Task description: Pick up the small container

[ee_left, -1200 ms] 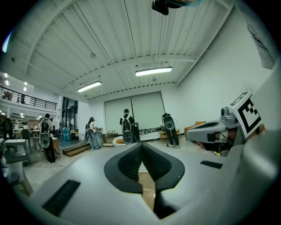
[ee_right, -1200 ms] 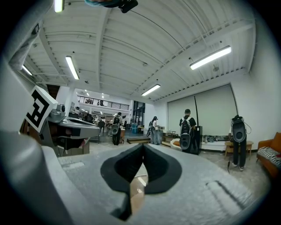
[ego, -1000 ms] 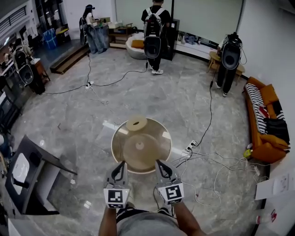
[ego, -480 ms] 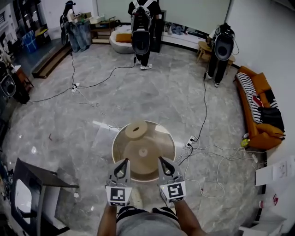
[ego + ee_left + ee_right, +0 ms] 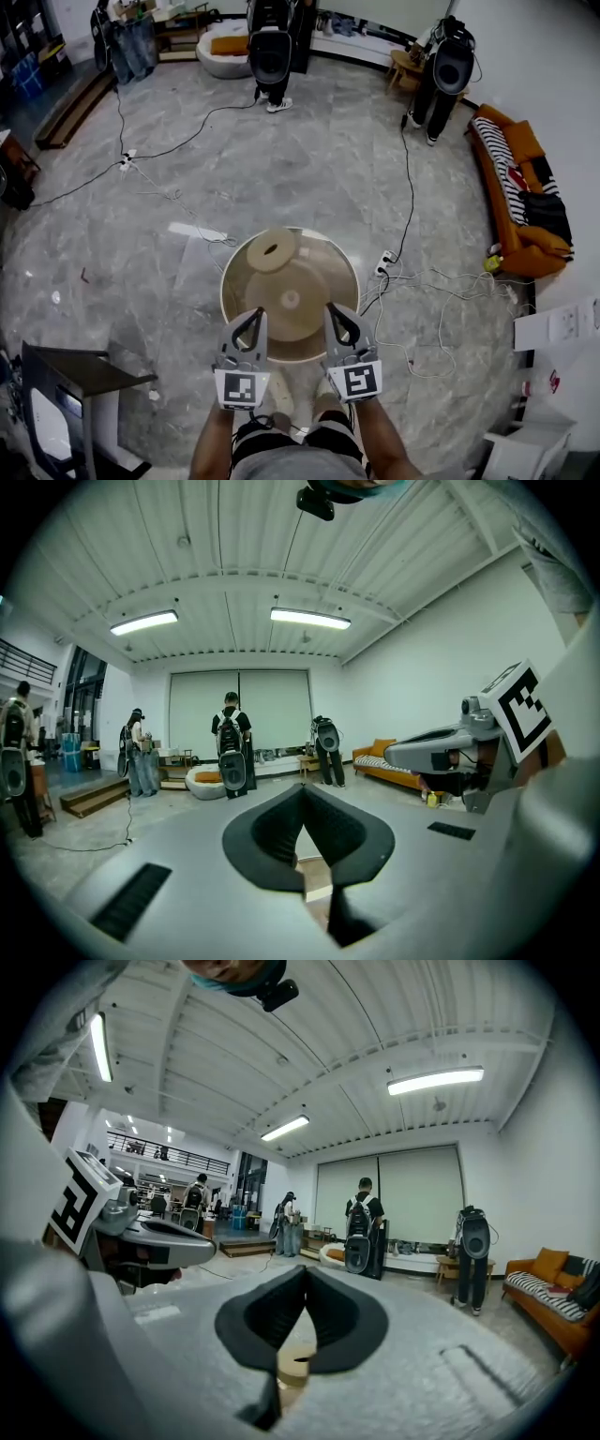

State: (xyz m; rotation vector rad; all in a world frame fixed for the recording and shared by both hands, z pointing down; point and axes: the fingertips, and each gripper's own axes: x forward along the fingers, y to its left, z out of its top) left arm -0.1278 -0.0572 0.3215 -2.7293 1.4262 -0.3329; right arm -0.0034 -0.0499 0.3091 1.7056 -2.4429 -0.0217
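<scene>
The small container is a round beige piece with a dark hole in its top. It sits at the far left of the round glass-topped table. Both grippers hover side by side over the table's near rim, well short of the container. My left gripper has its jaws together with nothing held, as the left gripper view also shows. My right gripper is likewise shut and empty. A sliver of beige table shows below the shut jaws in both gripper views.
Cables and a power strip lie on the marble floor right of the table. A dark stand sits at the lower left, an orange sofa at the right. People with backpacks stand at the far end.
The view has tilted down and the table now lies closer under the grippers. Both grippers stayed shut, their tips now reaching over the near rim.
</scene>
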